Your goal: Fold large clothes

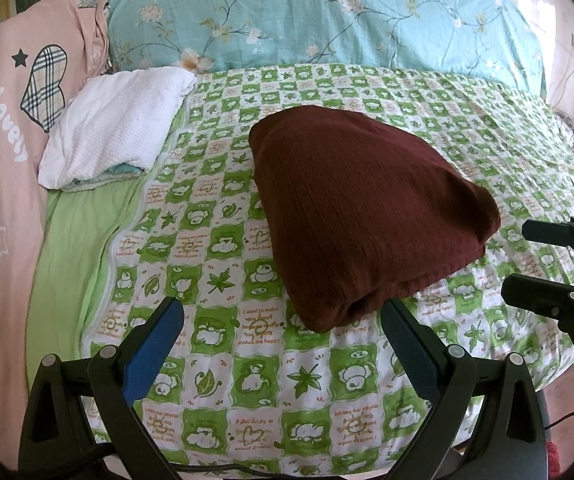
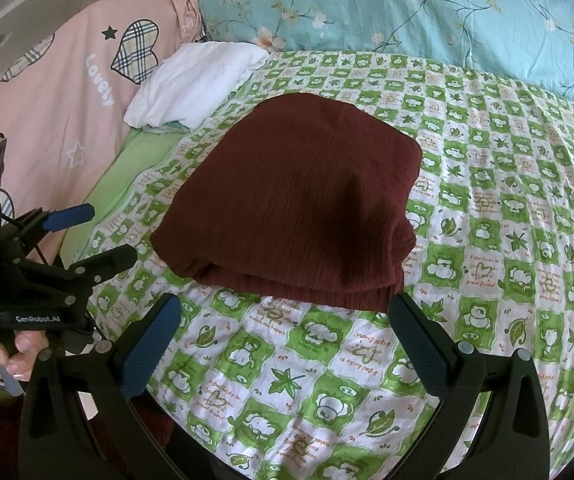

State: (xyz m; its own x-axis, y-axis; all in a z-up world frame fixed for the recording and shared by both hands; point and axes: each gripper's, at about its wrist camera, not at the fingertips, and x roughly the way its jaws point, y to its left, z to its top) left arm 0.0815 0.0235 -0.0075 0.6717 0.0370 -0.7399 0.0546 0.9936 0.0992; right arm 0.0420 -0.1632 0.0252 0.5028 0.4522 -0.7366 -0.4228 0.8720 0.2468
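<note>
The maroon garment (image 1: 363, 216) lies folded into a compact bundle on the green checked bedsheet (image 1: 247, 380). Just short of the garment's near edge, the left gripper (image 1: 283, 320) and right gripper (image 2: 283, 316) both hover with fingers spread wide, gripping nothing. Beyond the garment sits a white folded towel (image 1: 115, 128).

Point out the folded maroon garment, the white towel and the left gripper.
maroon garment (image 1: 359, 208), left wrist view, middle of its top layer.
white towel (image 2: 195, 84), right wrist view, its top face.
left gripper (image 1: 283, 344), left wrist view, midway between fingertips.
</note>
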